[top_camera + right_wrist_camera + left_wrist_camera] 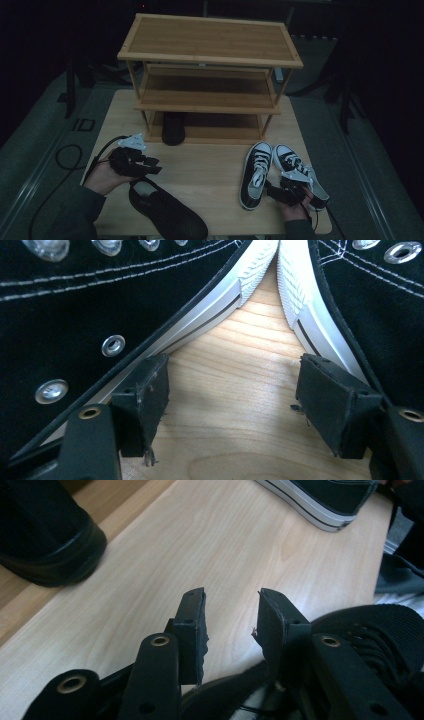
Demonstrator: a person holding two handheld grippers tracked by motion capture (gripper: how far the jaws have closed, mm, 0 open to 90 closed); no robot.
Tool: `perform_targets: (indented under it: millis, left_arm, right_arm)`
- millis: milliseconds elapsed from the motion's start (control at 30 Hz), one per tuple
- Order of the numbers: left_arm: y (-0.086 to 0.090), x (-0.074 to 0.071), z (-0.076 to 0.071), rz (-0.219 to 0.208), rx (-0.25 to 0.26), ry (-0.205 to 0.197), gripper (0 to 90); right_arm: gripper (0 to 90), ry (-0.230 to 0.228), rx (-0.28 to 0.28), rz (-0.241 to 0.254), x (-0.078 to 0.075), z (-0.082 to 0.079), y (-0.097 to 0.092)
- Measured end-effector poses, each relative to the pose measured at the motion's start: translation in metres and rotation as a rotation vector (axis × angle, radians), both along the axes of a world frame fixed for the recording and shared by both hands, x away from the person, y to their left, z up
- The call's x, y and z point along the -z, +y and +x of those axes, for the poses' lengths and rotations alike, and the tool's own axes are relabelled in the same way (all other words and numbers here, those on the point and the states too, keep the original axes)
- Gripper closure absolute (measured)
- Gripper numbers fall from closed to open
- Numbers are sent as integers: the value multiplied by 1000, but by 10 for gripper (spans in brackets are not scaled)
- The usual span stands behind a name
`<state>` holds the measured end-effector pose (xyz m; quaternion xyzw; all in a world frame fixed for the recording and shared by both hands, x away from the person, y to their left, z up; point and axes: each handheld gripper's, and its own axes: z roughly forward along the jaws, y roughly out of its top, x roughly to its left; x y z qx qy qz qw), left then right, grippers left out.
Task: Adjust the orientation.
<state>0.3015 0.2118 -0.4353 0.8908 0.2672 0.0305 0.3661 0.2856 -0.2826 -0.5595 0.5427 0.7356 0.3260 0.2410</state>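
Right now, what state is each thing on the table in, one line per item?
Left tool: open, nothing between its jaws, above the black shoe.
Right tool: open, low between the two sneakers.
Black shoe: upright at the table's near edge.
Second black shoe: on the rack's bottom shelf.
Sneakers: upright, laced.
Rack: upper shelves bare.

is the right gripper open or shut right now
Open. In the right gripper view its jaws stand apart with bare table between them, nothing clamped; the right gripper sits between the two sneakers.

two black-and-white sneakers (255,172) (299,172), two plain black shoes (167,210) (173,128), one three-tier wooden rack (210,65).
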Motion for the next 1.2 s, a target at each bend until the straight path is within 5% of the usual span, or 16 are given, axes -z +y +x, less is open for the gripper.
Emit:
perform_targets:
  millis: [300, 833, 1200]
  left_arm:
    - [-3, -1, -21, 35, 52, -15, 895]
    - [5, 10, -32, 70, 52, 40, 898]
    - [-7, 30, -35, 174, 64, 89, 899]
  right_arm:
    - [289, 0, 0, 0, 0, 0, 0]
    - [289, 0, 0, -1, 0, 0, 0]
    - [289, 0, 0, 0, 0, 0, 0]
